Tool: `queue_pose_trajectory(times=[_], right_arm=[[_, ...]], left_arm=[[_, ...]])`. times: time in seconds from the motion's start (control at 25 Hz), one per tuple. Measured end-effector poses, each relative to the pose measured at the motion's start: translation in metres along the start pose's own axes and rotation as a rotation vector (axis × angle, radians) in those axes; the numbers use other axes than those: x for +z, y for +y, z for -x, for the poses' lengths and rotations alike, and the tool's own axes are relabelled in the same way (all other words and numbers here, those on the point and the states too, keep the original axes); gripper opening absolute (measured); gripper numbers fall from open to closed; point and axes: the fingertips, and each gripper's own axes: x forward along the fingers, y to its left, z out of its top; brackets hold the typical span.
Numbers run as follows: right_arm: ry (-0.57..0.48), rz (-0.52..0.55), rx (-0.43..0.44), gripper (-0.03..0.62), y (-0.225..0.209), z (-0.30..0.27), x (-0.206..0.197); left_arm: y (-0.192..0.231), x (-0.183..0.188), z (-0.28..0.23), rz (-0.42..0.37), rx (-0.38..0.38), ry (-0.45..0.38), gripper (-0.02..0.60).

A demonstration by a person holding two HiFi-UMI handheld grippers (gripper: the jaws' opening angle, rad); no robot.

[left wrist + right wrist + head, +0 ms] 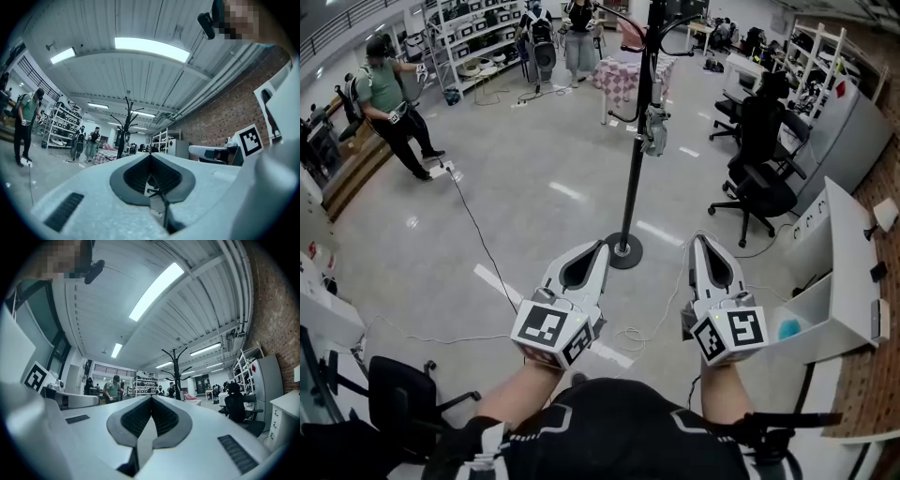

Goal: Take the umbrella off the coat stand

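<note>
A black coat stand (635, 150) rises from a round base (624, 251) on the grey floor ahead of me. A small folded grey umbrella (654, 129) hangs from one of its lower hooks, beside the pole. My left gripper (602, 246) is low and just left of the base, jaws closed with nothing in them. My right gripper (697, 240) is to the right of the base, also shut and empty. Both sit well below the umbrella. The stand shows far off in the left gripper view (125, 123) and in the right gripper view (175, 371).
A black office chair (762, 178) stands to the right of the stand, and a white desk (842, 272) runs along the right wall. A cable (478, 234) crosses the floor at left. A person (389, 103) stands far left. Another black chair (398, 398) is at my lower left.
</note>
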Motion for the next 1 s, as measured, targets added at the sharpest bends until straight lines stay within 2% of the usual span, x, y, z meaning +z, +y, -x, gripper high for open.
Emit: queue_pose_trajectory(times=[0.32, 0.6, 1.0], right_arm=[[0.018, 0.014, 0.002, 0.002, 0.014, -0.025, -0.009], [0.026, 0.030, -0.041, 0.002, 0.027, -0.049, -0.017], [0.017, 0.040, -0.022, 0.002, 0.013, -0.082, -0.019]], left_arm=[[0.025, -0.001, -0.001, 0.011, -0.022, 0.000, 0.009], [0.059, -0.001, 0.000, 0.028, -0.058, -0.007, 0.009], [0.074, -0.010, -0.039, 0.048, -0.083, 0.000, 0.009]])
